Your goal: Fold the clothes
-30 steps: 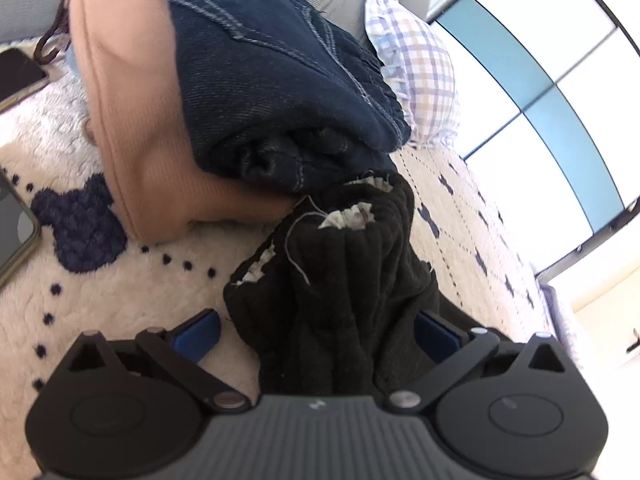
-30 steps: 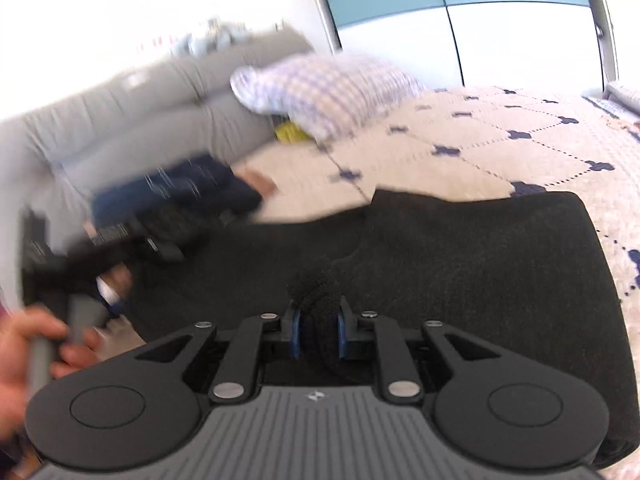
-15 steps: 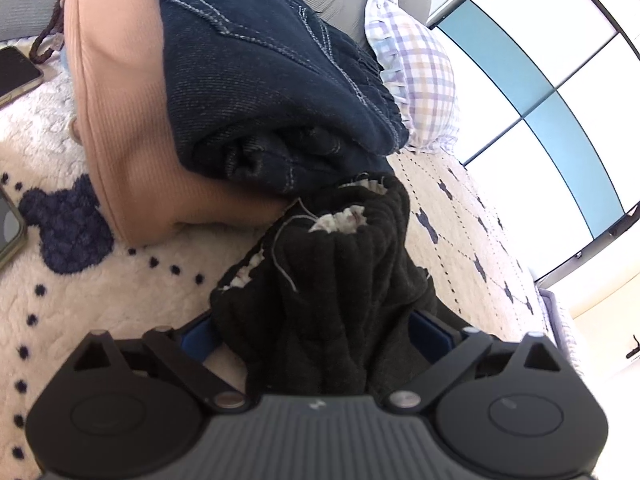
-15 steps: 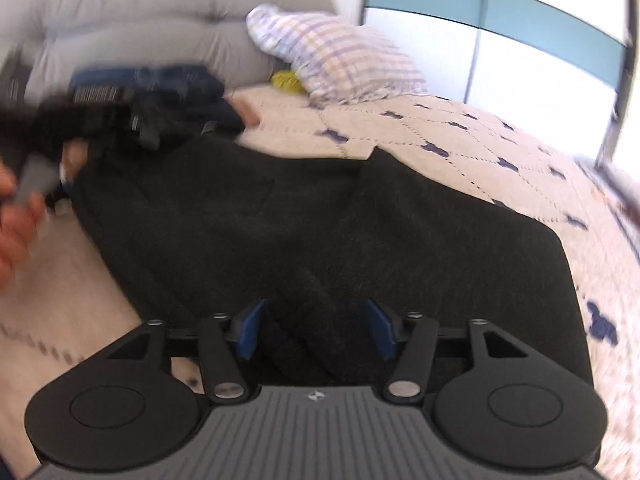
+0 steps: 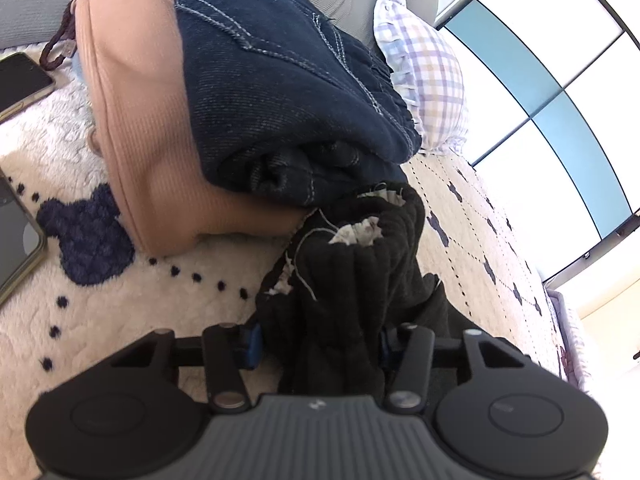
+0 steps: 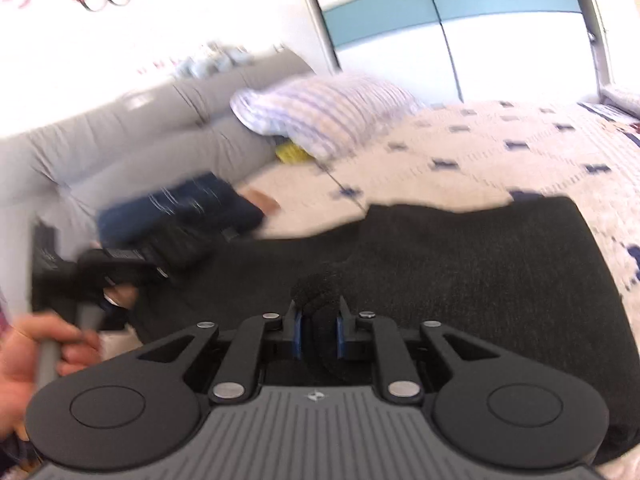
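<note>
ahead: folded jeans (image 5: 280,80) on tan garment (image 5: 136,128) block | left: phones (image 5: 16,240) | right: open bedspread (image 5: 492,248)

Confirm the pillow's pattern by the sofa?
Checked pillow: white with purple-blue and tan lines. Sharpest in the left wrist view.

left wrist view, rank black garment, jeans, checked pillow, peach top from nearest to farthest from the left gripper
1. black garment, bunched between the left gripper fingers.
2. peach top, ahead and to the left, and jeans, stacked on it just beyond: too close to call.
3. checked pillow, farthest, upper right by the grey sofa back.
</note>
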`<state>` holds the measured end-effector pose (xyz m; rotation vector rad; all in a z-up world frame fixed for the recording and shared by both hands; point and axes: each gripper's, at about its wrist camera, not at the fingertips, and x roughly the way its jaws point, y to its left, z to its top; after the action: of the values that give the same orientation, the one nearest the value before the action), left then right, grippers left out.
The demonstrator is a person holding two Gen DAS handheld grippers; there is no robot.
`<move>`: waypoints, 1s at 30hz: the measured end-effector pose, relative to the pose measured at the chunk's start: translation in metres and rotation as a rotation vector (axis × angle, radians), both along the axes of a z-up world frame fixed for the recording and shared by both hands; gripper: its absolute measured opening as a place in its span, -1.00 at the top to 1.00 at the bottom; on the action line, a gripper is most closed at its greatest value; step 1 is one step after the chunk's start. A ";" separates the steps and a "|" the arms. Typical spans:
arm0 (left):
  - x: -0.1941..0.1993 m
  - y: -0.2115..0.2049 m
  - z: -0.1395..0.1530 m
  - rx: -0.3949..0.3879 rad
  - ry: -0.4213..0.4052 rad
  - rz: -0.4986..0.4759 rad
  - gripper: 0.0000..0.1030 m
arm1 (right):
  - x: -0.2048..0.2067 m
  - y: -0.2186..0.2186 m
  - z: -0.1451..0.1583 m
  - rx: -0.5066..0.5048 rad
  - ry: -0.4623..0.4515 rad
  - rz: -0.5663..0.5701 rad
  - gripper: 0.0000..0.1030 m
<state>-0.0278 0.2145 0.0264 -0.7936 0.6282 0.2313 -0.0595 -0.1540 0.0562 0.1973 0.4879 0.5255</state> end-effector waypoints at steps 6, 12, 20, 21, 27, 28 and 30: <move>-0.005 0.000 -0.004 -0.039 -0.013 0.016 -0.18 | 0.020 0.023 -0.038 -0.163 0.118 0.056 0.65; 0.002 -0.003 -0.004 -0.060 -0.020 0.018 -0.56 | 0.011 0.019 -0.010 -0.182 0.089 0.080 0.18; 0.003 -0.008 0.002 -0.018 0.014 0.043 0.00 | -0.018 -0.085 -0.005 -0.106 0.043 -0.159 -0.31; 0.001 -0.007 0.002 -0.038 0.007 0.055 0.04 | -0.021 -0.103 -0.011 -0.101 0.064 -0.208 -0.31; -0.006 -0.024 0.027 -0.003 -0.047 0.084 0.24 | -0.054 -0.195 -0.055 0.202 0.171 -0.404 -0.34; -0.007 -0.031 0.033 0.020 -0.062 0.082 0.25 | -0.058 -0.202 -0.062 0.210 0.176 -0.431 -0.35; -0.005 -0.044 0.047 0.063 -0.100 0.073 0.26 | -0.061 -0.214 -0.078 0.280 0.183 -0.454 -0.31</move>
<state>-0.0332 0.1704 0.0737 -0.7635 0.4962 0.2752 -0.1201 -0.3676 -0.0216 0.6132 0.5268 0.1275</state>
